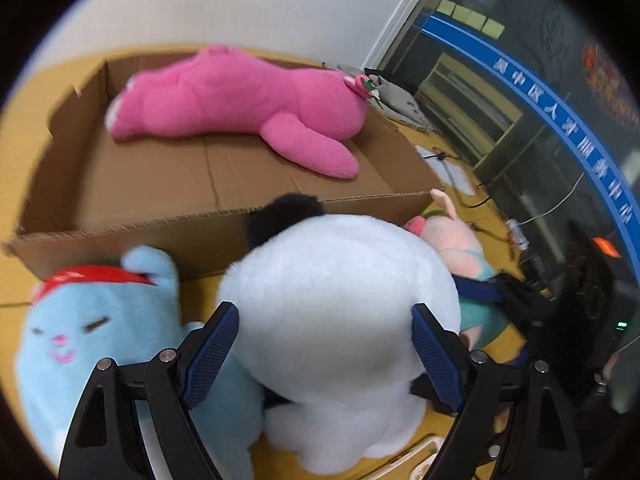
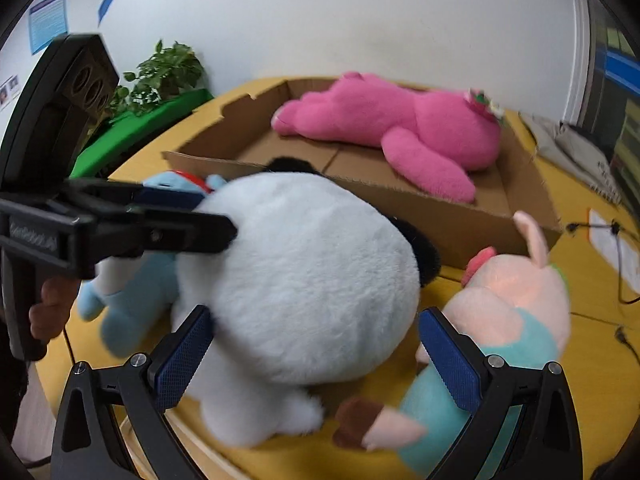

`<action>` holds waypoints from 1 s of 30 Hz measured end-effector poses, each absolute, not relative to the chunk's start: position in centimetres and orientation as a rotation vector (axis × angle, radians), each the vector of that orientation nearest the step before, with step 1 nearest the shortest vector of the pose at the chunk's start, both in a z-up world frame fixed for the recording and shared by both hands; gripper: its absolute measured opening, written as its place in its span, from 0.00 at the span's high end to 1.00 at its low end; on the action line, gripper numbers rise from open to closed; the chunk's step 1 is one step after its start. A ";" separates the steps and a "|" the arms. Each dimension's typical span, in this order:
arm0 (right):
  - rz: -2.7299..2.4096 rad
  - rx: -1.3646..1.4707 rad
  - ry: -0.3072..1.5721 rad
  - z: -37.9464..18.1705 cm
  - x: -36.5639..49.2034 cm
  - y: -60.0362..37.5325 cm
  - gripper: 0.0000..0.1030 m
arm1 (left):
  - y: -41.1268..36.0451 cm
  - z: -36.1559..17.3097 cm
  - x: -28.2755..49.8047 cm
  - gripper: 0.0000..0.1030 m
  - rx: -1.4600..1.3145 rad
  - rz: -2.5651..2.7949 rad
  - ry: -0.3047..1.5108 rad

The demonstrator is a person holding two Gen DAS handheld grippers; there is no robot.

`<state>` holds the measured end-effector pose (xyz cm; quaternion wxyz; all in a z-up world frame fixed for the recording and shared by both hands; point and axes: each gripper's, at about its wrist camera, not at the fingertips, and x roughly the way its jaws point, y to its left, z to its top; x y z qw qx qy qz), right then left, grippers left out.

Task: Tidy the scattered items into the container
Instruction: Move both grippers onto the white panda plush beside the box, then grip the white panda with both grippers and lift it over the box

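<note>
Left tongs: nearest the lens; jaws stand wide apart on either side of the white plush toy. The blue pads appear to touch its fur at both flanks, but no squeeze is visible, so this is judged not yet a grip.
Right tongs: jaws apart; the left pad is against the white plush toy, the right pad lies between it and the pink pig plush. Nothing is clamped.
White plush toy: rests on the yellow tabletop, just outside the near wall of the cardboard box; a black part shows at its far side.
Cardboard box: open and shallow; the pink plush bear lies inside along the far wall.
Blue plush toy: on the tabletop, touching the white toy on its left.
Risk, slip: the body is round, soft and wider than the jaw span appears to allow; closing on fur alone likely lets it squirm out during the lift.
Risk, snag: the right tongs could pinch the pig's arm or dress along with the white toy and drag it.
Risk, collision: both tongs work the same toy at close quarters; uneven closing could knock them together or roll the toy onto the blue one.
Risk, box wall: a low carry could catch the near wall and push the box away.
</note>
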<state>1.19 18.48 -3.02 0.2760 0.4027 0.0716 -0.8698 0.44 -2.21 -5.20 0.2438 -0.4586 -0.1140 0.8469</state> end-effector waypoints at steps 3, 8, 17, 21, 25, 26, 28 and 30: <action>-2.322 1.038 0.216 -3.6 0.9 17.7 0.00 | -2.2 -5.6 0.3 0.28 -1.250 2.282 -0.299; -2.303 1.030 0.204 -3.6 1.3 17.3 0.20 | -2.9 -5.8 0.8 0.52 -1.261 2.229 -0.373; -2.337 0.870 0.121 2.3 3.2 18.2 0.39 | -3.4 1.6 4.0 0.60 -1.046 2.326 -0.377; -2.351 0.677 0.156 8.9 2.9 17.5 0.38 | -4.6 9.0 4.1 0.60 -0.865 2.429 -0.323; -2.355 0.462 0.276 15.0 0.2 14.5 0.38 | -7.1 14.0 1.3 0.60 -0.766 2.509 -0.293; -2.349 0.430 0.292 15.8 -0.9 13.6 0.38 | -7.9 14.6 0.2 0.60 -0.758 2.527 -0.297; -2.330 0.396 0.314 16.6 -3.2 11.9 0.38 | -9.5 14.8 -2.3 0.60 -0.775 2.562 -0.316; -2.309 0.381 0.335 16.2 -5.9 10.1 0.38 | -10.8 13.7 -4.9 0.60 -0.817 2.596 -0.318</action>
